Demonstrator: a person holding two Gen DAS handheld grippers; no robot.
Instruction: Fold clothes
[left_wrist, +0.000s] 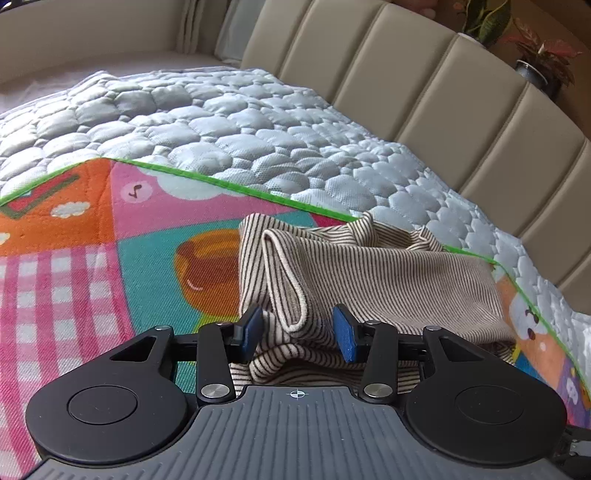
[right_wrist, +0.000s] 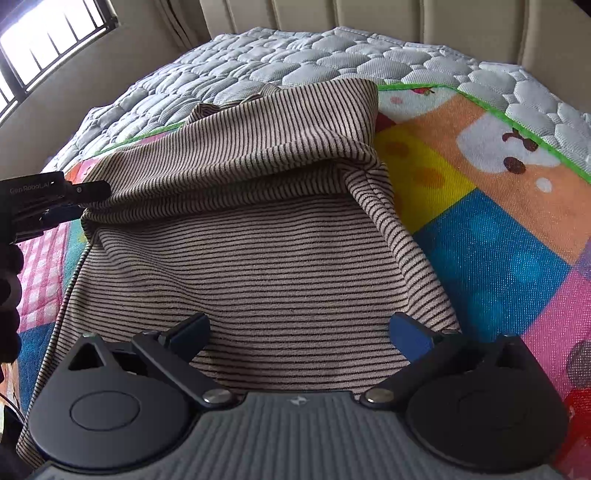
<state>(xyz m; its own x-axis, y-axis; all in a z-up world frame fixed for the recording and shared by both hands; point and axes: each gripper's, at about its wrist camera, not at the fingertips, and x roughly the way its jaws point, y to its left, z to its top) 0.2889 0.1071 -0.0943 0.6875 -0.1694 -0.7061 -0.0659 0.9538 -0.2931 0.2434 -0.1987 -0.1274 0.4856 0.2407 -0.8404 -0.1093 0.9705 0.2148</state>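
A beige garment with thin dark stripes (right_wrist: 280, 266) lies on a colourful play mat (right_wrist: 480, 229). Its far part is folded over into a raised ridge. My left gripper (left_wrist: 298, 334) is shut on a bunched fold of the striped garment (left_wrist: 388, 280), and a cuff edge stands up between the blue pads (left_wrist: 345, 338). The right wrist view shows that left gripper (right_wrist: 74, 214) at the left end of the ridge. Low over the garment's near part, my right gripper (right_wrist: 297, 332) stands wide open with nothing between its fingers.
The mat lies on a grey quilted bedspread (left_wrist: 221, 122). A beige padded headboard (left_wrist: 424, 92) runs along the far side, with potted plants (left_wrist: 535, 55) behind it. A barred window (right_wrist: 44, 40) is at the upper left. A person's dark glove (right_wrist: 9, 288) shows at the left edge.
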